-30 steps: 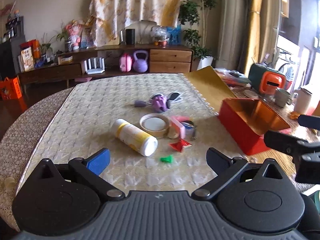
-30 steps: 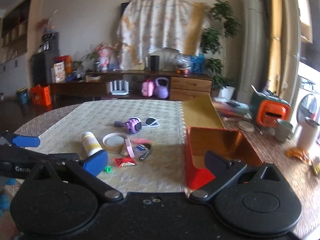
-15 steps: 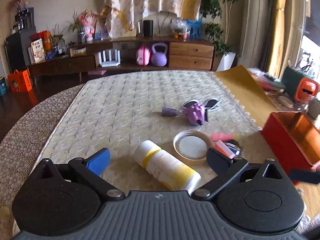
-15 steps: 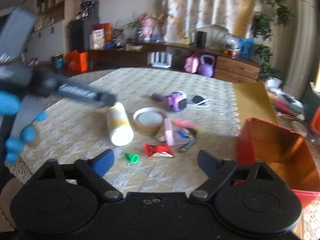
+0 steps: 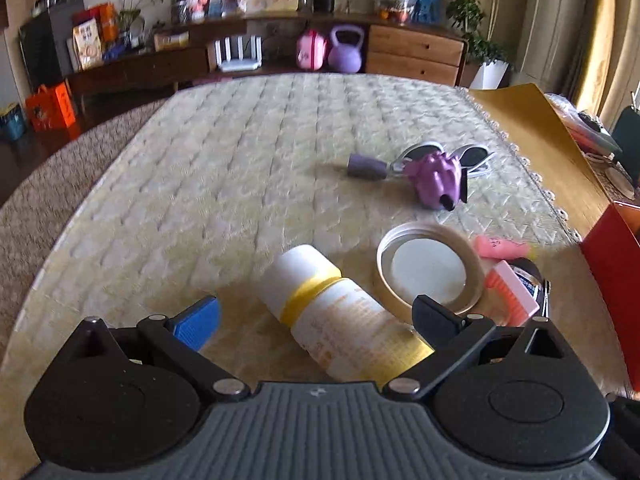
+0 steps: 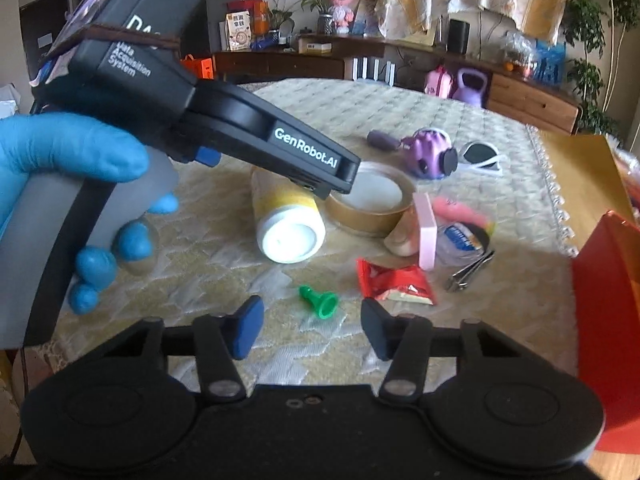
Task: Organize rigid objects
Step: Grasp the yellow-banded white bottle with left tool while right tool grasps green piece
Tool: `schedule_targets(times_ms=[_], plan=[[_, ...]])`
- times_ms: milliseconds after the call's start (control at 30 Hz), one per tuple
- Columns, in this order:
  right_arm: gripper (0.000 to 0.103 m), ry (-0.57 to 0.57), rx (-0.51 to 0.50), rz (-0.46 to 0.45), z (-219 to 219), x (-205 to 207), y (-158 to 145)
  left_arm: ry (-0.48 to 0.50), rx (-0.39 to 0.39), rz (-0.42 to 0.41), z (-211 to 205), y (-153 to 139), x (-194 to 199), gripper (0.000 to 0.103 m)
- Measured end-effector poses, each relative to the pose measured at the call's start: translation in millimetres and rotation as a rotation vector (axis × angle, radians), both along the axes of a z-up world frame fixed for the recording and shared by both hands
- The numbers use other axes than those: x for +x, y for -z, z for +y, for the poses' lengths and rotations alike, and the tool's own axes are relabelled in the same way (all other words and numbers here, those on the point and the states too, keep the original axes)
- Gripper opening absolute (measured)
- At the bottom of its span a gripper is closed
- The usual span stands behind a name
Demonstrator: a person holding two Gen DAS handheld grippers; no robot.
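Observation:
A white bottle with a yellow band (image 5: 340, 312) lies on its side on the quilted table, between the fingers of my open left gripper (image 5: 316, 316); it also shows in the right wrist view (image 6: 286, 216). My left gripper is seen from the side in the right wrist view (image 6: 320, 188), above the bottle. My right gripper (image 6: 310, 330) is open and empty, just in front of a small green cap (image 6: 320, 300). A tape roll (image 5: 428, 268), pink pieces (image 5: 508, 276), a red wrapper (image 6: 394, 282), nail clippers (image 6: 472, 270) and a purple toy (image 5: 436, 180) lie nearby.
A red box (image 6: 608, 320) stands open at the right edge of the table. Sunglasses (image 6: 480, 156) lie behind the purple toy. A yellow sheet (image 5: 532, 128) covers the far right of the table. Shelves and drawers stand behind.
My left gripper has moved forward and down, so the bottle now lies between its fingers. My right gripper has swung left and lower, towards the green cap, its fingers closer together.

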State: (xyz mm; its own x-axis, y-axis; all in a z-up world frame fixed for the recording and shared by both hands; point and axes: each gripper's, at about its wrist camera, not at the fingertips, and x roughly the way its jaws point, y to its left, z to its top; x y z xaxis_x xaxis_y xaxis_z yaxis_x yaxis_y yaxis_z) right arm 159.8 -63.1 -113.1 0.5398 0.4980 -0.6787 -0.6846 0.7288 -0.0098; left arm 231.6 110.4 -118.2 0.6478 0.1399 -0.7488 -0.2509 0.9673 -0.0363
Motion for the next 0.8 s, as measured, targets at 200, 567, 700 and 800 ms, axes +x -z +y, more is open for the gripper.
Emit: schedule_targets(times_ms=[200,567,700,800], plan=[[0.035,0.013,0.004,-0.008,5,5,3,0.016,-0.037,-0.002,2,6,4,0.094],[0.017,-0.010,-0.029,-0.039,13,-3,3,0.072,-0.045,-0.019,-3,1,-2,0.057],[0.014,-0.007,-0.048,-0.061,14,-9,1,0.109,-0.002,-0.026,-8,-1,-7,0.049],[0.014,0.017,-0.049,-0.068,9,-12,-4,0.116,0.011,-0.020,-8,-3,-11,0.048]])
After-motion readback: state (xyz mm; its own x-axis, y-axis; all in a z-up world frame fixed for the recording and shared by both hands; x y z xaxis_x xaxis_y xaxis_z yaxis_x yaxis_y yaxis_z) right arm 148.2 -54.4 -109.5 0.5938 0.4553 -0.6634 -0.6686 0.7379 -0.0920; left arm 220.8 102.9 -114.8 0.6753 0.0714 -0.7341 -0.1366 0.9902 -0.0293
